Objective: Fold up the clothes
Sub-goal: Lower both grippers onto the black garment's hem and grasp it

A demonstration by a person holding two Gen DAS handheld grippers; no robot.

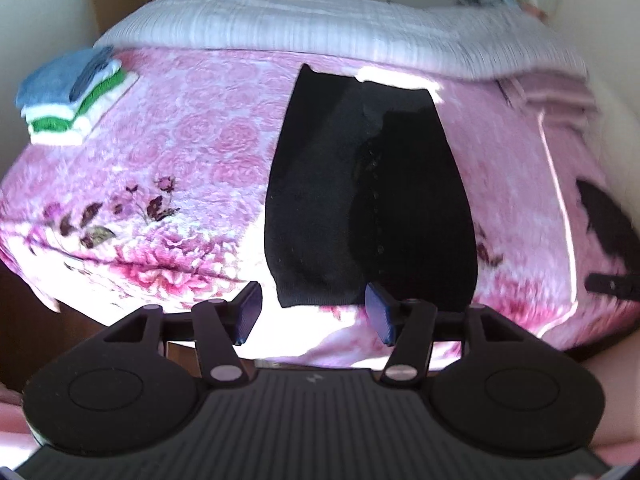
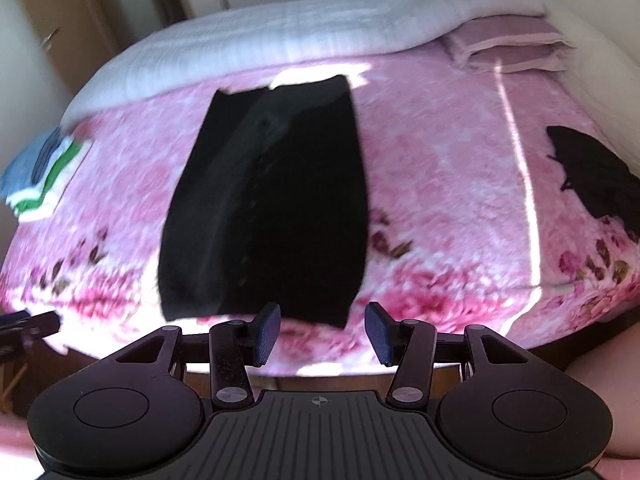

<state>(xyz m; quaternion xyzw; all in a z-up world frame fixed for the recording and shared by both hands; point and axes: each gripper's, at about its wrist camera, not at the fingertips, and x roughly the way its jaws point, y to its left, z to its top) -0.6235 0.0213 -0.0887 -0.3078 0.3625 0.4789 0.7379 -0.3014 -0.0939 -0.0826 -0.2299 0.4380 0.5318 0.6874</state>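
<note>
Your stack sits done far left, the black garment lies half-folded — both grippers released, holding nothing.

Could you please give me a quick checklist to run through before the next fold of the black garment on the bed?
1. Left tool open, nothing held: ok.
2. Right tool open, nothing held: ok.
3. Black garment lying flat in a long strip on the pink blanket: ok.
4. Near hem just ahead of both tools: ok.
5. Folded stack clear of the garment: ok.
6. Far end smooth: cannot tell, blurred.
</note>
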